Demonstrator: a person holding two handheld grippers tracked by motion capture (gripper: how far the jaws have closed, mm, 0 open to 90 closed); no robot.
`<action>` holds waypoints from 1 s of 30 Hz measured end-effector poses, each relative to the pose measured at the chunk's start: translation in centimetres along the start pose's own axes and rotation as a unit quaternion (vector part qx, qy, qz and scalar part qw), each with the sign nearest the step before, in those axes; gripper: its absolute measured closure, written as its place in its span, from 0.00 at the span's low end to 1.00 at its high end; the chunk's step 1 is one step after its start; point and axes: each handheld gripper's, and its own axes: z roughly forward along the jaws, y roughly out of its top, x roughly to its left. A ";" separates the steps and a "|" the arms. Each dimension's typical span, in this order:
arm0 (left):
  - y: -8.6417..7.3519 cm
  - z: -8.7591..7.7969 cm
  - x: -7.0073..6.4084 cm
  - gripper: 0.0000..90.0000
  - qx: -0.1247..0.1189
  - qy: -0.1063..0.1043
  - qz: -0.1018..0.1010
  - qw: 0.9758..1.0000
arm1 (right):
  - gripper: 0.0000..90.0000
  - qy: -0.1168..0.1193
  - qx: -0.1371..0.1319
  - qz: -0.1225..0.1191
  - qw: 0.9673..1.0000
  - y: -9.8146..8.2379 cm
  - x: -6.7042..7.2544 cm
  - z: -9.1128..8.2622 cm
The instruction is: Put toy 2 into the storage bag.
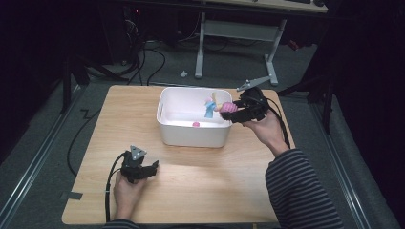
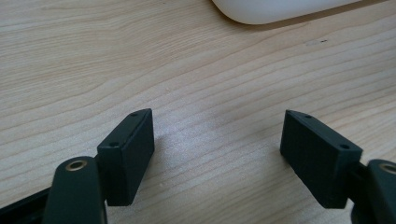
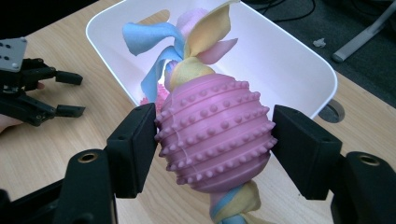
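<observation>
While right tool (image 3: 215, 149) clamps the pink nubbed rubber ball toy (image 3: 215, 140) mid-body, fleece tails flop; soft, light, grippy. Left tool (image 2: 217, 156) apart, empty.

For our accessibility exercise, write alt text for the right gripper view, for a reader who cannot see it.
The right claw grips a pink studded rubber ball with pastel fabric strips knotted through it, one black jaw pressed on each side. Behind it a white tub stands on the wooden table. The left claw rests open at the left edge.
</observation>
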 end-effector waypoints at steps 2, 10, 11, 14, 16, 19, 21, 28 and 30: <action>0.0 0.0 0.0 0.29 -0.001 0.001 0.000 1.000 | 0.37 0.000 0.005 -0.002 1.000 0.5 0.1 0.7; 0.0 0.0 0.0 0.29 0.000 0.001 0.001 1.000 | 0.37 0.009 0.020 -0.004 1.000 1.7 0.2 3.8; 0.0 0.0 0.0 0.29 0.000 0.001 0.001 1.000 | 0.37 0.011 0.025 -0.004 1.000 1.8 0.3 4.3; 0.0 0.0 0.0 0.29 0.000 0.001 0.001 1.000 | 0.37 0.012 0.038 -0.009 0.999 2.0 0.6 5.5; 0.0 0.0 0.0 0.29 0.000 0.001 0.001 1.000 | 0.37 0.013 0.043 -0.011 0.999 2.1 0.7 6.0; 0.0 0.0 0.0 0.29 0.000 0.001 0.001 1.000 | 0.36 0.014 0.054 -0.011 0.998 2.2 0.8 6.8; 0.0 0.0 0.0 0.29 0.000 0.001 0.000 1.000 | 0.36 0.014 0.055 -0.014 0.998 2.2 0.8 7.1; 0.0 0.0 0.0 0.29 0.000 0.001 0.000 1.000 | 0.36 0.021 0.075 -0.015 0.997 2.3 1.1 8.3; 0.0 0.0 0.0 0.29 -0.001 0.001 0.000 1.000 | 0.36 0.022 0.077 -0.018 0.997 2.3 1.3 8.5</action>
